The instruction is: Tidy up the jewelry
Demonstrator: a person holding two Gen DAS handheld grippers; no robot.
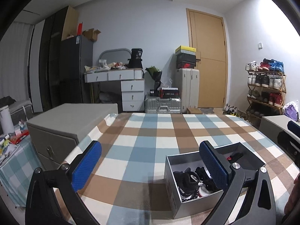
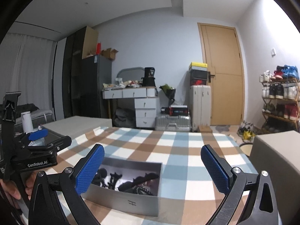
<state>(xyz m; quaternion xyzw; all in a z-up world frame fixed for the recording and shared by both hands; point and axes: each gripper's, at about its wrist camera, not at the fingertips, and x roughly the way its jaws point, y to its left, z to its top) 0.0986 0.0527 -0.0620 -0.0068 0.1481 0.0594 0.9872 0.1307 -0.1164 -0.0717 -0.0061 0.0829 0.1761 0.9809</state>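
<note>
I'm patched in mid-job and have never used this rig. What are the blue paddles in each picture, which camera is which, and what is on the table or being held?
There is no robot arm here. A person holds a two-finger tool in each hand, and each tool carries a wide-angle camera looking forward along its fingers. The blue paddles are those fingers' pads.

One picture comes from the left gripper, the other from the right gripper. Both stand wide open and hold nothing.

Below them is a table with a checked cloth. On it sits an open grey box holding a tangle of dark items; beads show among them, but most are too blurred to name. In the left view the box lies toward its right finger; in the right view, toward its left finger.
</note>
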